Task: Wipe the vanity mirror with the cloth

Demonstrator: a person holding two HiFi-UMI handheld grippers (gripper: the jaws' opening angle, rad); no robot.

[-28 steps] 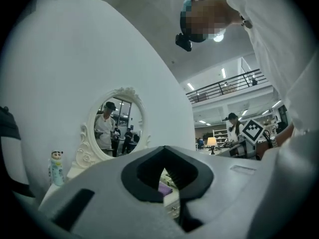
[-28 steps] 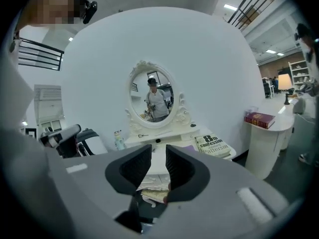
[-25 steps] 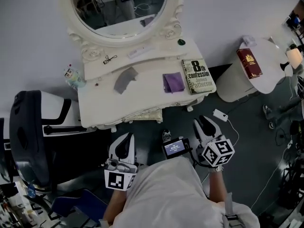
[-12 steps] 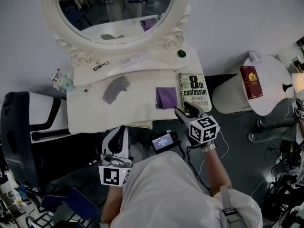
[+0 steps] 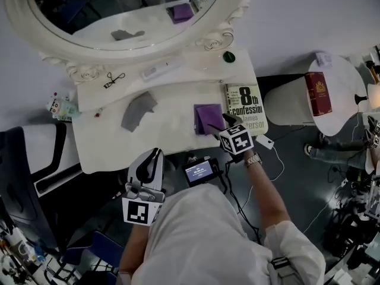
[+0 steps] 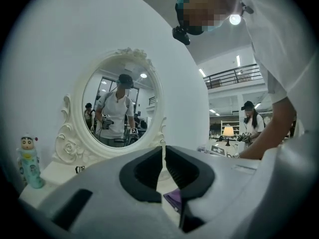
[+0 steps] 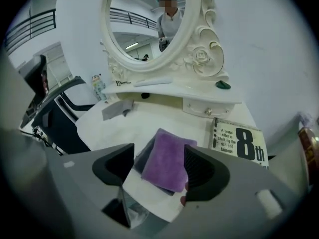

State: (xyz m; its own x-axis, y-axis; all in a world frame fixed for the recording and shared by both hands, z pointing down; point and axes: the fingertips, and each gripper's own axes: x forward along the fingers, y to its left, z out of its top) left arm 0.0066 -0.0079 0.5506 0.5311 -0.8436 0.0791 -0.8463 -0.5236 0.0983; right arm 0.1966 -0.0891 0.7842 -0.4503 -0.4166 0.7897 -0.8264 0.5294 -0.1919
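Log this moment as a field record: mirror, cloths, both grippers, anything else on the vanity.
mirror: vanity mirror, oval, white ornate frame, at the back of the vanity table
cloths: purple cloth and grey cloth, both lying on the tabletop
right gripper: open, jaws have just been opening, purple cloth between them, pads not pressing it
left gripper: shut, nothing between the jaws
other: book right of the purple cloth

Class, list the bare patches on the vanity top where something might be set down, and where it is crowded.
Bare: the vanity top between grey cloth and purple cloth, and its near left corner. Crowded: the right end, where purple cloth, book and right gripper meet.
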